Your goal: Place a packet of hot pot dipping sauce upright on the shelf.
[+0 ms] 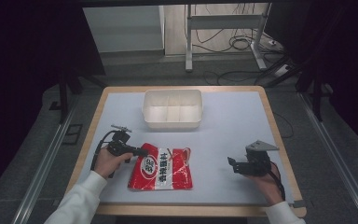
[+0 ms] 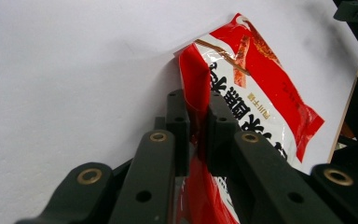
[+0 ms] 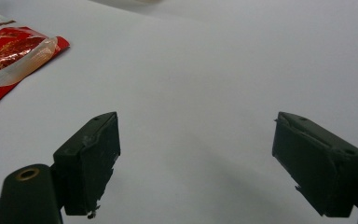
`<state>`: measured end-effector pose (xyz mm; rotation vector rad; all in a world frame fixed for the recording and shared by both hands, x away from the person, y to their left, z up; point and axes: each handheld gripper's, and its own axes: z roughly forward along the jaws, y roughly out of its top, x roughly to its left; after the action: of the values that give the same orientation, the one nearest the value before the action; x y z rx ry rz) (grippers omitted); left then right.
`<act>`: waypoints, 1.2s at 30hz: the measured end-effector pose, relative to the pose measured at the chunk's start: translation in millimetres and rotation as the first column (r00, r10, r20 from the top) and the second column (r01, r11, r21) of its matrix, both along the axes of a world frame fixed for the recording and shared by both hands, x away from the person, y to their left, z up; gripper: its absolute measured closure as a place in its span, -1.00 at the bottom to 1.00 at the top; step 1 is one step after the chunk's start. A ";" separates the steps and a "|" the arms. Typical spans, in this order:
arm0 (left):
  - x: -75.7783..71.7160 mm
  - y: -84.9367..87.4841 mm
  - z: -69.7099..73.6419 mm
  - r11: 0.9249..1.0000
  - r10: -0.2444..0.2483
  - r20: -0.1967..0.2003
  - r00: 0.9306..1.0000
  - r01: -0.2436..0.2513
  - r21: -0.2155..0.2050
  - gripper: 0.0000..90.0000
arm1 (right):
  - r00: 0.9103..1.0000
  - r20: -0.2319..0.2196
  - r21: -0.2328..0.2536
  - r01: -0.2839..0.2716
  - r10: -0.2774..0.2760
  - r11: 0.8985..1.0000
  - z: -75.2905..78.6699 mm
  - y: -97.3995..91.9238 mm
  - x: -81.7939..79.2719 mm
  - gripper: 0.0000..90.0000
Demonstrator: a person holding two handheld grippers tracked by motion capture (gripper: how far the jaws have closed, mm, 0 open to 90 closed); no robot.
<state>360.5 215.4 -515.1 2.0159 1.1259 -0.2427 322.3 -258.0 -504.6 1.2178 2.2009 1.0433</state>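
Observation:
A red and white snack bag (image 1: 162, 169) lies flat on the white table mat, near the front and left of centre. My left gripper (image 1: 141, 152) is shut on the bag's left edge; in the left gripper view the red foil edge (image 2: 196, 88) is pinched between the two black jaws. My right gripper (image 1: 233, 164) hovers at the front right, open, jaws spread wide over bare mat (image 3: 196, 140). The bag's corner (image 3: 14, 51) shows at the upper left of the right gripper view, well apart from the jaws.
A white divided bin (image 1: 172, 108) stands at the back centre of the table. The wooden table rim (image 1: 279, 140) runs close to my right hand. Bare mat lies between the bag and the right gripper.

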 end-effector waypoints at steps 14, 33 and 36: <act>-4.1 3.0 46.8 0.994 -0.013 0.084 0.996 0.022 -0.109 0.87 | 1.000 0.002 -0.009 0.028 -0.028 1.000 -0.1 -1.1 -0.1 -0.61; -7.4 17.0 100.2 0.976 -0.006 0.159 0.987 0.040 -0.213 0.88 | 0.997 0.021 0.002 0.068 -0.068 0.998 1.4 -4.9 -0.2 -0.58; -8.0 19.1 108.4 0.973 -0.013 0.172 0.985 0.052 -0.226 0.88 | 0.997 0.021 0.002 0.068 -0.068 0.998 1.4 -4.7 -0.3 -0.58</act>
<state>352.6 234.5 -406.7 1.8140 0.9153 -0.2034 322.0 -262.7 -503.2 1.2671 2.1279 1.0262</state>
